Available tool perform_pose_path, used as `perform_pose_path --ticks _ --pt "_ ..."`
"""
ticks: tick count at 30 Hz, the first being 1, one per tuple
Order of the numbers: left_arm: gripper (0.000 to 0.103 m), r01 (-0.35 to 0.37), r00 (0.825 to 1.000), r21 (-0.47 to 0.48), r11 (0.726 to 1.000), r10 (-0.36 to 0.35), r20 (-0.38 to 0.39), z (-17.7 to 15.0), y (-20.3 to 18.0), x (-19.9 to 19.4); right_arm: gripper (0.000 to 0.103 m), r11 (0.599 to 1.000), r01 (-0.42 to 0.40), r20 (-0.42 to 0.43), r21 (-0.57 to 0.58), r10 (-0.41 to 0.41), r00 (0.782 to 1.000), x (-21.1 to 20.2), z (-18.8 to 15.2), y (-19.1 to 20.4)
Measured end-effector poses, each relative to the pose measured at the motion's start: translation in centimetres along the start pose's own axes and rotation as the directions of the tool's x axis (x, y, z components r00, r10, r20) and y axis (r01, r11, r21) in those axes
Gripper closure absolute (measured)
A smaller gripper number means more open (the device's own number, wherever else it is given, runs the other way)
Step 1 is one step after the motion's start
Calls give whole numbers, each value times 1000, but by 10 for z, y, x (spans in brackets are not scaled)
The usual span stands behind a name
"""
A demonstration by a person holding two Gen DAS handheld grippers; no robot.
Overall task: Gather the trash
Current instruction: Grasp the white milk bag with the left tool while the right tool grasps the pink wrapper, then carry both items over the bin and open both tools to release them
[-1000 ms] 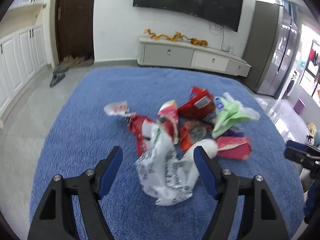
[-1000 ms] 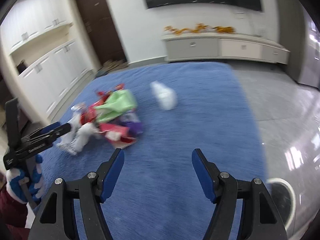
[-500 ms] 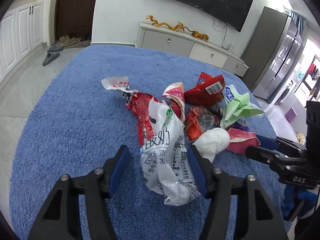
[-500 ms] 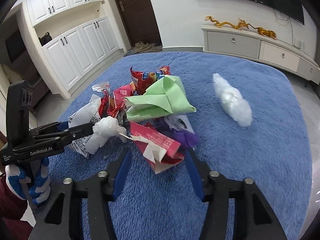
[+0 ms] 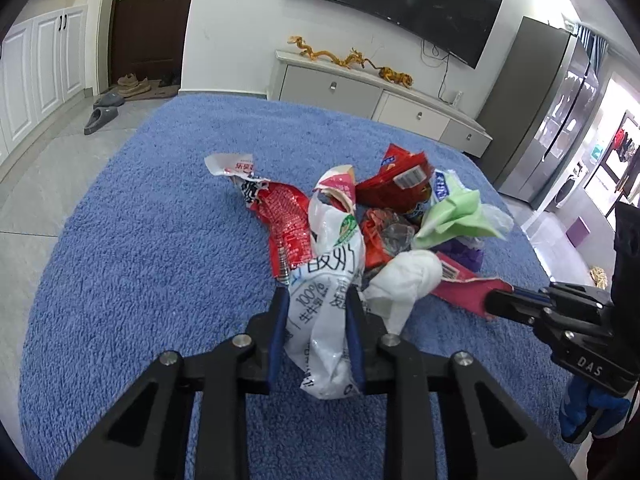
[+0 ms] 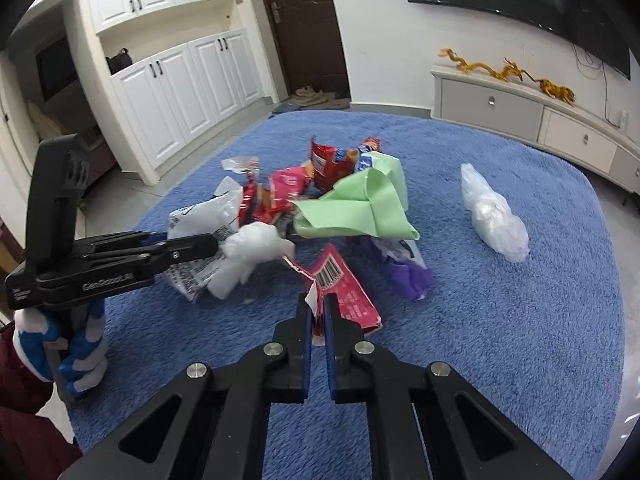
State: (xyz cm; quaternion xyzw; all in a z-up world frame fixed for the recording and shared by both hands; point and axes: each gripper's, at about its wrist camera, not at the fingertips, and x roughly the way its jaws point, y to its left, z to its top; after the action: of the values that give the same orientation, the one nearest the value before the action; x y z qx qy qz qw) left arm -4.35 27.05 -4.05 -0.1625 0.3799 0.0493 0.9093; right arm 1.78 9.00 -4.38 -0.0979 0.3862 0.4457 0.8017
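A pile of trash lies on a blue rug (image 5: 140, 240): red snack wrappers (image 5: 286, 224), a green sheet (image 6: 356, 204), a crumpled white tissue (image 5: 408, 276), a purple bag (image 6: 408, 274). My left gripper (image 5: 316, 304) is shut on a white printed plastic bag (image 5: 328, 296) at the pile's near edge. My right gripper (image 6: 316, 304) is shut on the near edge of a pink wrapper with a barcode (image 6: 346, 296). The right gripper also shows in the left wrist view (image 5: 496, 300), and the left gripper in the right wrist view (image 6: 212, 246).
A separate clear plastic bag (image 6: 494, 216) lies on the rug to the right of the pile. A TV cabinet (image 5: 376, 96) stands at the far wall, white cupboards (image 6: 188, 84) and a dark door (image 5: 140, 20) to the left, slippers (image 5: 102, 114) on the floor.
Both grippers have moved in to the pile and closed: the left on the white printed bag, the right on the pink wrapper.
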Motion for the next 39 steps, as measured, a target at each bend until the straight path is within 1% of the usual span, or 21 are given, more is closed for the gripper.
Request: perform_pose_path --ticks 6,10,15,19,22,24,25,28,31,34,35,37,39 --pt "81 -33 998 -11 999 34 62 -3 0 -24 97 999 -41 44 -8 41 998 -26 -4 11" --pt "81 -68 992 19 998 65 112 -1 -10 -39 97 998 -56 86 -20 58 995 -45 -4 18" --pt "81 -52 988 49 997 44 147 5 -28 -53 97 999 -42 149 -7 42 988 -75 -8 19" --pt "81 -18 987 114 993 -1 162 11 -56 -55 97 999 0 198 42 -8 980 -101 -20 6" --pt "81 27 986 183 983 -56 158 17 -87 -51 97 993 59 236 102 -81 968 -128 -31 -12" --pt "81 73 984 236 969 -109 142 20 -114 -46 97 985 92 256 143 -127 958 -144 -40 -23" --pt "81 87 983 253 964 -124 137 20 -124 -45 97 978 117 267 171 -160 950 -156 -47 -31" --pt "81 152 975 325 933 -195 105 19 -165 -36 97 953 180 279 242 -246 928 -181 -66 -50" --pt "81 214 964 402 890 -258 59 14 -209 -26 97 912 241 274 332 -338 900 -207 -90 -75" --pt "81 278 949 486 828 -314 -7 3 -259 -13 97 857 299 247 419 -425 871 -229 -118 -100" --pt "81 295 944 509 808 -328 -26 -1 -275 -10 97 833 320 229 450 -454 861 -237 -129 -109" --pt "81 323 936 543 775 -348 -60 -6 -300 -3 98 790 344 199 508 -496 845 -246 -147 -126" --pt "81 361 923 572 737 -369 -107 -14 -329 6 97 752 365 166 549 -527 834 -252 -163 -139"
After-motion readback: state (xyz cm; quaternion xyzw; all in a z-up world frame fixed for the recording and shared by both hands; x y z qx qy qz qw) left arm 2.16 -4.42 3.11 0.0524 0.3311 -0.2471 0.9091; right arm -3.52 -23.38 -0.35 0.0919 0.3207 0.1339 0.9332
